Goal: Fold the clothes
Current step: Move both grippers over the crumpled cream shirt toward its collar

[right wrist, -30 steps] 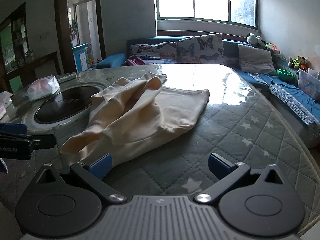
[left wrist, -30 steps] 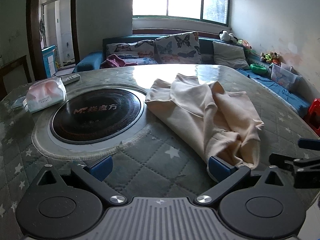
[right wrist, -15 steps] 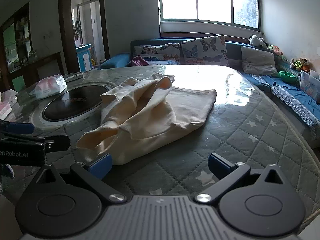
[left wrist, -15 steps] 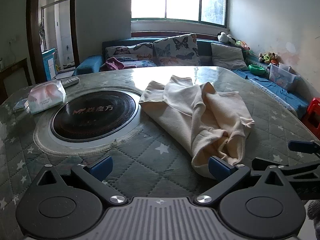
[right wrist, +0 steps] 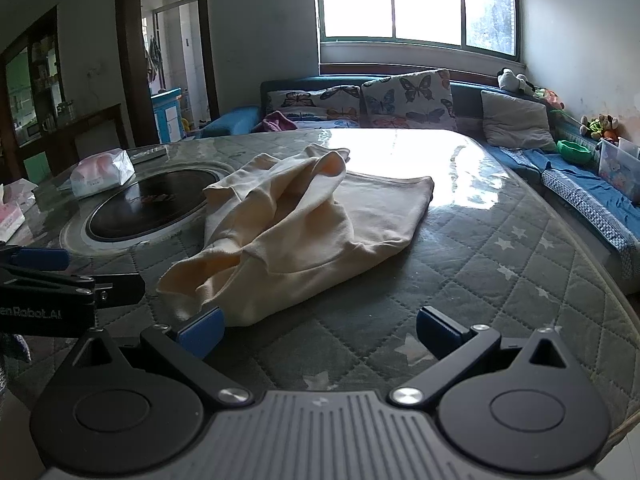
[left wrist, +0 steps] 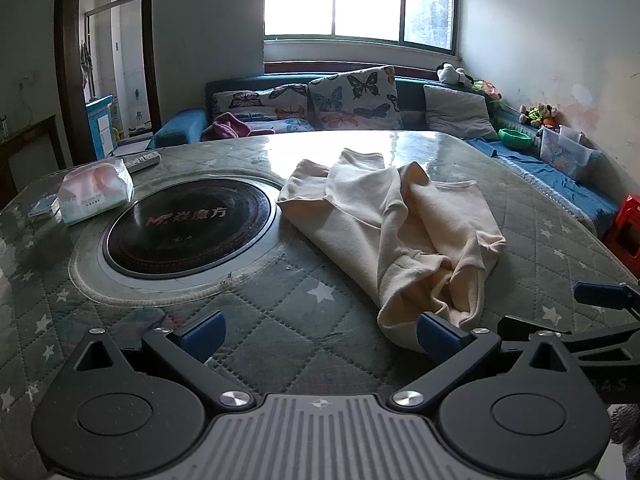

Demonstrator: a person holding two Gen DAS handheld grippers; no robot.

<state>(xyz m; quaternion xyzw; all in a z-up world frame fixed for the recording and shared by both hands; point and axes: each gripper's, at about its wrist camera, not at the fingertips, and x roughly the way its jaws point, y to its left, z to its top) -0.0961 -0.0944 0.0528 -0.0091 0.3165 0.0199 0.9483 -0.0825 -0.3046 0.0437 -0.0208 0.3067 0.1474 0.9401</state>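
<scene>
The garment (left wrist: 400,224) lies on the table (left wrist: 280,320), right of the round hob (left wrist: 188,228), tissue pack (left wrist: 96,192) farther left.

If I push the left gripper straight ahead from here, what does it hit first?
Probably only the quilted table cover: the open left gripper points between the round cooktop and the cream garment, whose near hem lies by its right finger. Depth is unclear.

The cream fabric garment (left wrist: 400,236) hides its near hem behind a blue fingertip; the pink tissue pack's (right wrist: 11,216) left side is cropped.
</scene>
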